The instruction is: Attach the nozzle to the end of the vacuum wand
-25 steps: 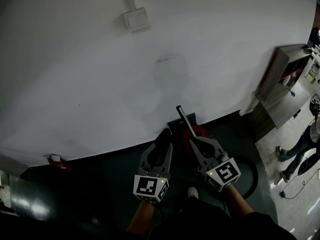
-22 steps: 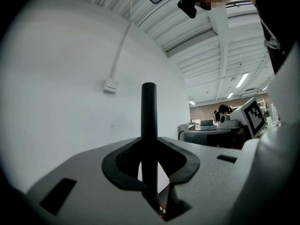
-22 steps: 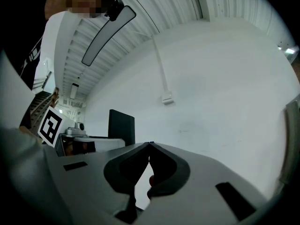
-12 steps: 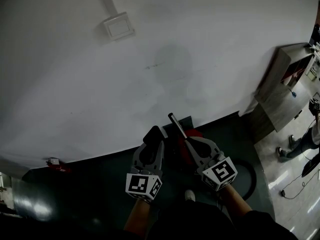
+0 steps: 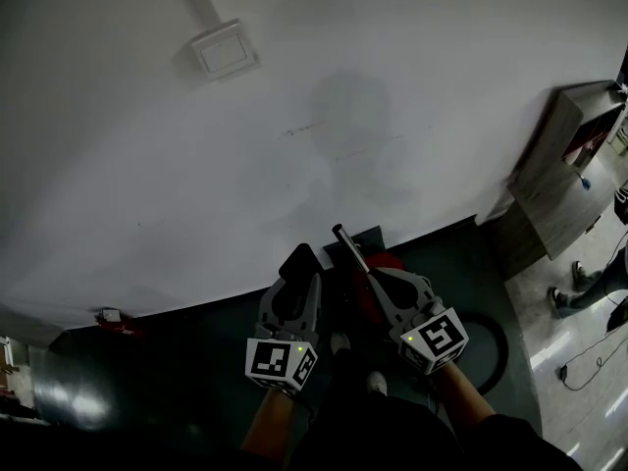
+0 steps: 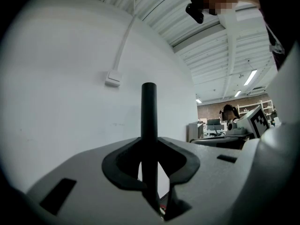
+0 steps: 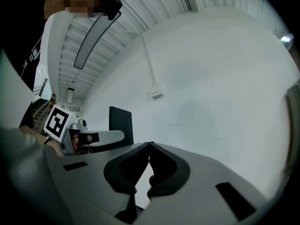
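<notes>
My left gripper [image 5: 297, 281] is shut on a black tube-shaped nozzle [image 5: 302, 259]. In the left gripper view the nozzle [image 6: 149, 111] stands upright between the jaws, in front of the white wall. The right gripper view shows the same nozzle [image 7: 121, 124] sticking up from the left gripper [image 7: 101, 137]. Beside it, my right gripper [image 5: 378, 281] is shut; its tips [image 7: 149, 146] meet with nothing between them. A thin dark wand [image 5: 348, 246] rises past the right gripper's tips from a red vacuum body [image 5: 388, 261] on the floor.
A white wall fills the view ahead, with a switch box [image 5: 226, 49] and a conduit above it. The floor is dark. A black hose loop [image 5: 496, 337] lies at the right and a cabinet [image 5: 554, 155] stands further right. A person's legs [image 5: 589, 283] show at the far right.
Both grippers have drifted together a little to the left along the wall. The left one still holds the nozzle and the right one stays shut.
</notes>
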Motion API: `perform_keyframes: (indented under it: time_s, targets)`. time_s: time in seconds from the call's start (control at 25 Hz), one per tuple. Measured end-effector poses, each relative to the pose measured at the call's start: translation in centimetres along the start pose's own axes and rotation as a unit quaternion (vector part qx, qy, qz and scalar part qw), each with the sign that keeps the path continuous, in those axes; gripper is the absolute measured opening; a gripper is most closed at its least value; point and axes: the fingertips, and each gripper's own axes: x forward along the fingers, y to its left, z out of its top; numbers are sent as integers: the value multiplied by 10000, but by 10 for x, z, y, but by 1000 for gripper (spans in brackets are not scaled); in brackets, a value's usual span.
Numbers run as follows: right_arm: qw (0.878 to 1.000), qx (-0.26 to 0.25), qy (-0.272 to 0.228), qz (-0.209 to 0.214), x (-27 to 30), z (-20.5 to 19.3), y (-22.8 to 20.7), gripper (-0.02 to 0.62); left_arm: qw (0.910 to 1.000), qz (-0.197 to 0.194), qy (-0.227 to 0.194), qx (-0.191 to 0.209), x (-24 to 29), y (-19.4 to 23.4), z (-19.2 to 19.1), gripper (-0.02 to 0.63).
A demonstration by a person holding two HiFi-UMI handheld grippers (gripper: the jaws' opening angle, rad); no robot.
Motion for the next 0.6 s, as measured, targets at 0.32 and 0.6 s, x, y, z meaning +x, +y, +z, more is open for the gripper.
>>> perform_keyframes:
  time_s: [0.32,0.6]
  targets:
    - [9999,53,91,-115,34,-13,-17,17,10000,-55,28,-28,26,28,-5,87]
    - [9994,75,226,-238,70,-25,-30,17,9997,-212,22,-123,56,57,-10,87]
